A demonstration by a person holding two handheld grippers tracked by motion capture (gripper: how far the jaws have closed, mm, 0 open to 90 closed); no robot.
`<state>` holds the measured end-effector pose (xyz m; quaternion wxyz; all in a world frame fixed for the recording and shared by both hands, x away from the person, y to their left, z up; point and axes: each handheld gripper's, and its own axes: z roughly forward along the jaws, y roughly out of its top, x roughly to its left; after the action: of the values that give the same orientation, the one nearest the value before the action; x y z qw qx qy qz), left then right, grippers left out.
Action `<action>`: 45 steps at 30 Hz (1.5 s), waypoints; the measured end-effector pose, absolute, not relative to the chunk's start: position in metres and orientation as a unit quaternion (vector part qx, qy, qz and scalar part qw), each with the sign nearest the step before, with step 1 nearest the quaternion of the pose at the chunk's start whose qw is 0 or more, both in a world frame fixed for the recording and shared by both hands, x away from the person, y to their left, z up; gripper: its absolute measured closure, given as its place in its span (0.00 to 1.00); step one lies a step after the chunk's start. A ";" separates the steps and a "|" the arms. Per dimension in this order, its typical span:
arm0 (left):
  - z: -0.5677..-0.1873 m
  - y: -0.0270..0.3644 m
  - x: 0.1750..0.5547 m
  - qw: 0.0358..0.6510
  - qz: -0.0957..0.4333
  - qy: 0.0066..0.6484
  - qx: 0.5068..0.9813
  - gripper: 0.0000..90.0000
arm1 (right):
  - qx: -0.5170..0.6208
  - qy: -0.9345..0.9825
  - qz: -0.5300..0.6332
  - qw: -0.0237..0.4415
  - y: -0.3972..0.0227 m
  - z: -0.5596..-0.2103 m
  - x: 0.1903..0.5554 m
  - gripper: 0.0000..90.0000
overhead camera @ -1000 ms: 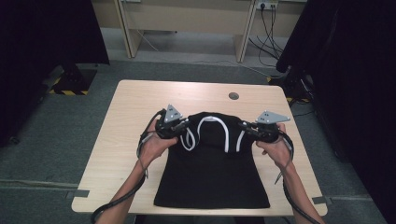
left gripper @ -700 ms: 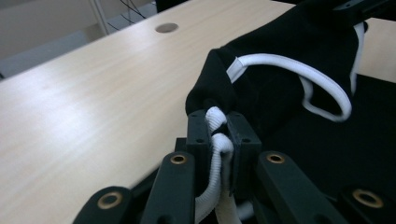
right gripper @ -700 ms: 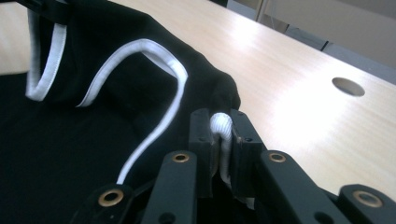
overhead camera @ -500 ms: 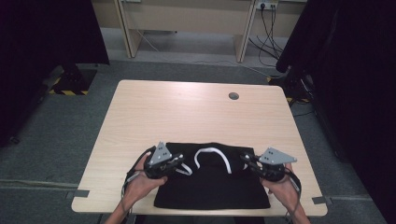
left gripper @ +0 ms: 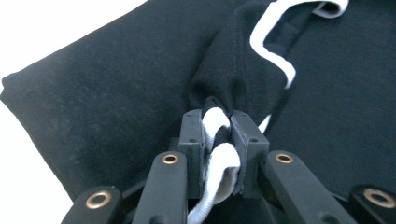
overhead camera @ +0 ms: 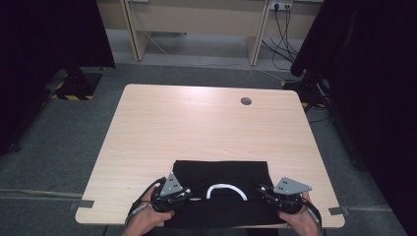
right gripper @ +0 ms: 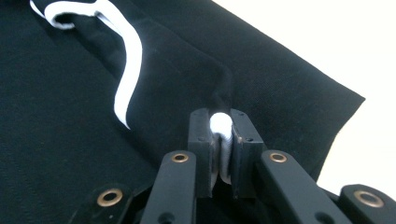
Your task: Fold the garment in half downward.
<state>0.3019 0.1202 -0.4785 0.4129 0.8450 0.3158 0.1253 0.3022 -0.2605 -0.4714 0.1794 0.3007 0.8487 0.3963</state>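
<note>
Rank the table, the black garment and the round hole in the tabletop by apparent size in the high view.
1. table
2. black garment
3. round hole
All differ plainly; none look alike.

Garment (overhead camera: 221, 169) plain black, with white trim (overhead camera: 226, 188) curving across it at lower centre of the high view. Table (overhead camera: 196, 123) light wood grain with a small dark round hole (overhead camera: 246, 101) at upper right. Both grippers, left gripper (overhead camera: 172, 195) and right gripper (overhead camera: 275, 196), black with grey plates; brass-coloured rivets on the jaws.
</note>
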 end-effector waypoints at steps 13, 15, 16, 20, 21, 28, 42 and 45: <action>-0.477 0.115 0.360 0.414 0.155 0.332 0.833 0.80 | 0.328 0.834 0.403 0.188 -0.263 -0.471 0.360 0.83; -0.475 0.116 0.358 0.426 0.159 0.339 0.824 0.67 | 0.333 0.830 0.407 0.186 -0.265 -0.466 0.360 0.69; -0.473 0.116 0.357 0.429 0.166 0.339 0.821 0.60 | 0.333 0.831 0.407 0.183 -0.265 -0.462 0.359 0.63; -0.464 0.110 0.352 0.446 0.169 0.334 0.813 0.40 | 0.335 0.819 0.428 0.186 -0.263 -0.448 0.362 0.54; -0.462 0.107 0.351 0.446 0.169 0.334 0.813 0.36 | 0.335 0.818 0.431 0.181 -0.261 -0.445 0.365 0.52; -0.469 0.097 0.365 0.442 0.140 0.332 0.822 0.46 | 0.340 0.842 0.396 0.137 -0.247 -0.455 0.392 0.67; -0.451 0.108 0.318 0.484 0.120 0.284 0.819 0.87 | 0.282 0.840 0.439 0.150 -0.264 -0.438 0.330 0.91; -0.455 0.108 0.307 0.493 0.100 0.281 0.818 0.73 | 0.289 0.839 0.441 0.136 -0.267 -0.443 0.316 0.79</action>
<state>0.3070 0.1082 -0.4552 0.4926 0.8176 0.2810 0.0995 0.3155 -0.2669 -0.4430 0.1360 0.2888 0.8390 0.4406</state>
